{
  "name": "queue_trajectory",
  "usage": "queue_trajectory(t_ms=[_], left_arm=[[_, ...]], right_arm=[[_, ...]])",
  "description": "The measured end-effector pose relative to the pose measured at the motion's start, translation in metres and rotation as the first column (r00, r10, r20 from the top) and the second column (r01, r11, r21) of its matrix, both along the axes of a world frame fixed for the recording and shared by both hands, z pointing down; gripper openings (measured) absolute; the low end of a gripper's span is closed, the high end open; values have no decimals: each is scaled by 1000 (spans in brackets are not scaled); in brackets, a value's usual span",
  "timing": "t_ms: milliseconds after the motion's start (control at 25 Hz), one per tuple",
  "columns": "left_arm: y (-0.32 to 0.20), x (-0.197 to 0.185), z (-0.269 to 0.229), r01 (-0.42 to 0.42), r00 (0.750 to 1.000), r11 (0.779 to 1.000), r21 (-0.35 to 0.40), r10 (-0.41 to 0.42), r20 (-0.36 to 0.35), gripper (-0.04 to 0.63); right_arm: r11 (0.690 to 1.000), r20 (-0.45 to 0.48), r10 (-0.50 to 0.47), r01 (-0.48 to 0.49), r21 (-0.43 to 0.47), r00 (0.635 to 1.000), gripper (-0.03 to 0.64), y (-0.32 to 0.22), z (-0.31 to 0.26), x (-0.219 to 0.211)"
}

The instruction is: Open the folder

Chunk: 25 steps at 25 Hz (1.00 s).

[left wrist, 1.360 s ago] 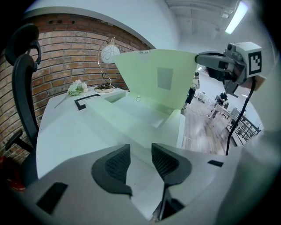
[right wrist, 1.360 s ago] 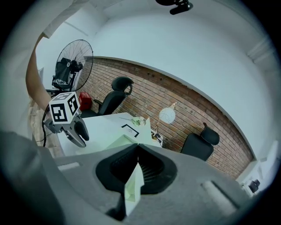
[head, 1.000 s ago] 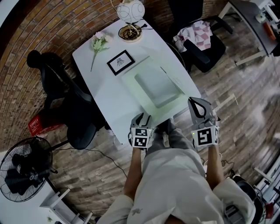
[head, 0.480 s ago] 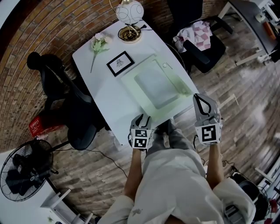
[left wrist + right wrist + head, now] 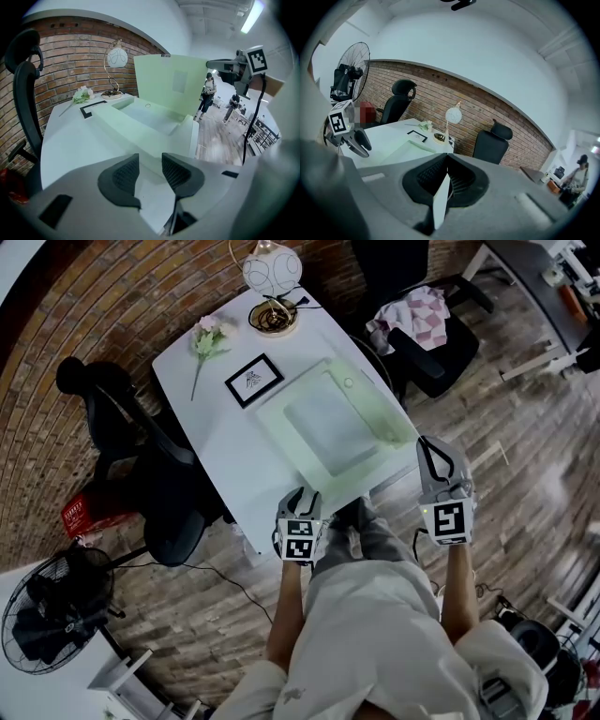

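Observation:
A pale green folder lies on the white table in the head view. Its cover stands raised along the right side. My right gripper is shut on the cover's outer edge just past the table's right corner. In the right gripper view the cover shows edge-on as a thin sheet between the pads of my right gripper. My left gripper sits at the table's near edge. In its own view my left gripper has its jaws slightly apart over the folder's near corner, pinching nothing.
At the table's far end are a globe lamp, a round dish, a flower and a framed picture. A black chair stands left, another with a pink cloth at top right. A fan stands lower left.
My right gripper has moved a little rightward and away, taking the folder's cover up and over toward the right. The left gripper has stayed put.

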<state>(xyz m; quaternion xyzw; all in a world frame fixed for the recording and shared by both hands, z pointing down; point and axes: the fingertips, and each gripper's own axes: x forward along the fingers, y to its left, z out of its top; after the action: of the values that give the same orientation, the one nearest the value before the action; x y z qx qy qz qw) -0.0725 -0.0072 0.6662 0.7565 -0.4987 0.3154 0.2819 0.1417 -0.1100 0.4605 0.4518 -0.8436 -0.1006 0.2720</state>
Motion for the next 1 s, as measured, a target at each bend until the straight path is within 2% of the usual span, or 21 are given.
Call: queue_trajectory(t_ms=[160,280,560,1000], left_arm=[[0,-1,0,2,1000,1000,1,-2,-1,150],[0,-2,-1,4,1000,1000,9,-4,4,150],[0,0,-1,0,1000,1000,5,0,3,150],[-1,0,0,-7,1000,1000,3,7,5,150]], right_arm=[[1000,-18,-4,4,11,1000,8,-3,-2,2],[999,17,35,-34,-17,999,8,-2,1,6],[1000,-4,22,-22,-2,1000,8,-3,-1,6],[999,17,40,-40,-21,999,8,-2,3,7]])
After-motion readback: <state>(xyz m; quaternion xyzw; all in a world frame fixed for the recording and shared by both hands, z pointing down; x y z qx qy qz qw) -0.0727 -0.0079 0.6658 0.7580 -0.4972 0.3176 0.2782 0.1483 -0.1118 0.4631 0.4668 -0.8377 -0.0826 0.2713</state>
